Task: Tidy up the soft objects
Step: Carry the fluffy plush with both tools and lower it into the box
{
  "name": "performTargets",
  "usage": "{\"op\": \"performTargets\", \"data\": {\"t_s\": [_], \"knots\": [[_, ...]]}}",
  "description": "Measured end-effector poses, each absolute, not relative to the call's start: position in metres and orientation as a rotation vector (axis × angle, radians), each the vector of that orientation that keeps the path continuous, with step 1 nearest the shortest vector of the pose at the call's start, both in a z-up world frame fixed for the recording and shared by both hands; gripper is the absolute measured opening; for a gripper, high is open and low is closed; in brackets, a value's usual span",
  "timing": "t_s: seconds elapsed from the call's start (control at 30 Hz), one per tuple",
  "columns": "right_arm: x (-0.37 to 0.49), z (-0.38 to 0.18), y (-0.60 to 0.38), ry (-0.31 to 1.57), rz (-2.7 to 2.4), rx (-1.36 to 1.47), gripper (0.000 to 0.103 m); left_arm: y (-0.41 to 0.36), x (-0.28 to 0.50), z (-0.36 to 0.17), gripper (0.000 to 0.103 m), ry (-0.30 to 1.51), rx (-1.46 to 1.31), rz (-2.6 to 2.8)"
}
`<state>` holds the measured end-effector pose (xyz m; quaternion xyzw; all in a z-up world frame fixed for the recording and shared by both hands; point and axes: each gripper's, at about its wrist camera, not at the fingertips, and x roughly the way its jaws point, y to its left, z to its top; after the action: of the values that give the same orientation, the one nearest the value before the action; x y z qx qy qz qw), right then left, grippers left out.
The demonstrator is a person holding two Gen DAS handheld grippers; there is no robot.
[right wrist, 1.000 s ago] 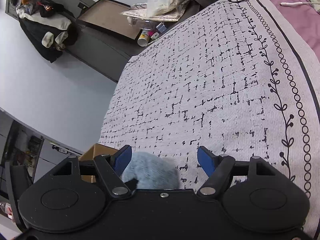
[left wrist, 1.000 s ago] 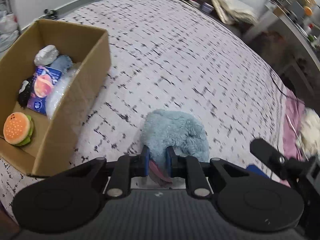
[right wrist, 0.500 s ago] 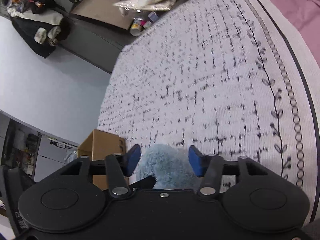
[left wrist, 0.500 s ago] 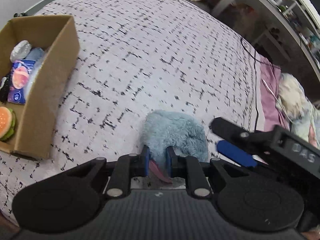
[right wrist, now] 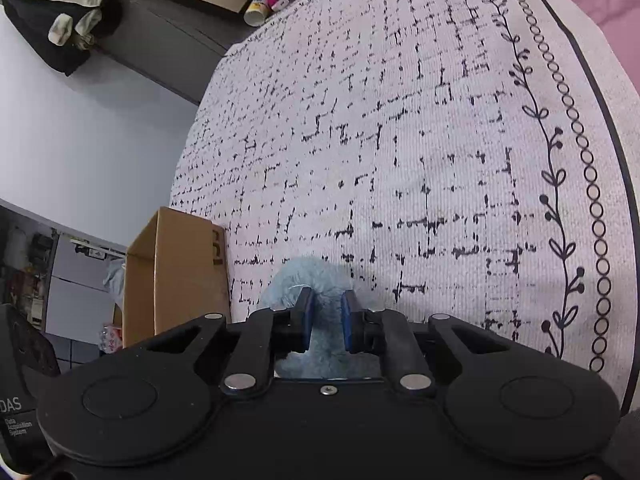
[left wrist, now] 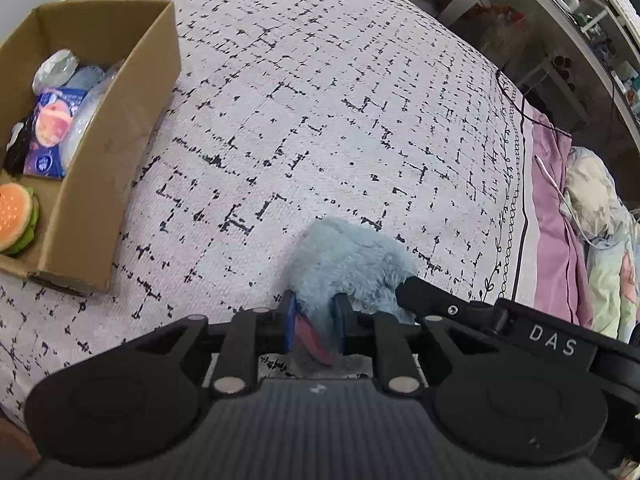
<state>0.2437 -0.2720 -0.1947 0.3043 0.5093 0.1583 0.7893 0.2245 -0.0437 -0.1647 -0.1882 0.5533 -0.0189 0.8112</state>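
Note:
A fluffy light-blue plush toy (left wrist: 352, 264) with a pink part lies on the patterned bedspread (left wrist: 320, 120). My left gripper (left wrist: 314, 314) is shut on its near end. My right gripper (right wrist: 325, 316) is shut on the same plush (right wrist: 308, 276); its black finger reaches in from the right in the left wrist view (left wrist: 424, 300). An open cardboard box (left wrist: 120, 128) stands to the left on the bed and holds a plush burger (left wrist: 18, 216), a blue packet (left wrist: 52, 128) and other soft items. In the right wrist view the box (right wrist: 176, 272) is to the left of the plush.
A pink sheet (left wrist: 556, 232) and crumpled bedding (left wrist: 600, 216) lie along the bed's right side with a white cable. Beyond the bed are a desk with clutter (left wrist: 580, 8) and, in the right wrist view, a dark cabinet with clothes (right wrist: 68, 16) and a cup (right wrist: 256, 12).
My right gripper moved in over the plush and closed from wide open to shut on it. My left gripper stayed shut on the plush.

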Motion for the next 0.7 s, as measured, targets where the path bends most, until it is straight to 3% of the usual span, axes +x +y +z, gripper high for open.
{"op": "performTargets", "data": {"t_s": [0.07, 0.1, 0.27, 0.5, 0.7], "knots": [[0.243, -0.196, -0.271, 1.108, 0.333, 0.658, 0.037, -0.044, 0.224, -0.164, 0.017, 1.174, -0.405, -0.040], [0.243, -0.196, -0.270, 1.109, 0.335, 0.654, 0.038, -0.043, 0.224, -0.165, 0.017, 1.170, -0.412, -0.039], [0.241, -0.201, -0.262, 1.126, 0.340, 0.623, 0.037, -0.036, 0.225, -0.168, 0.017, 1.164, -0.459, -0.042], [0.243, -0.198, -0.261, 1.119, 0.313, 0.607, 0.024, -0.032, 0.222, -0.166, 0.017, 1.145, -0.490, -0.068], [0.239, -0.182, -0.257, 1.094, 0.331, 0.602, 0.023, -0.023, 0.220, -0.150, 0.017, 1.125, -0.493, -0.080]]}}
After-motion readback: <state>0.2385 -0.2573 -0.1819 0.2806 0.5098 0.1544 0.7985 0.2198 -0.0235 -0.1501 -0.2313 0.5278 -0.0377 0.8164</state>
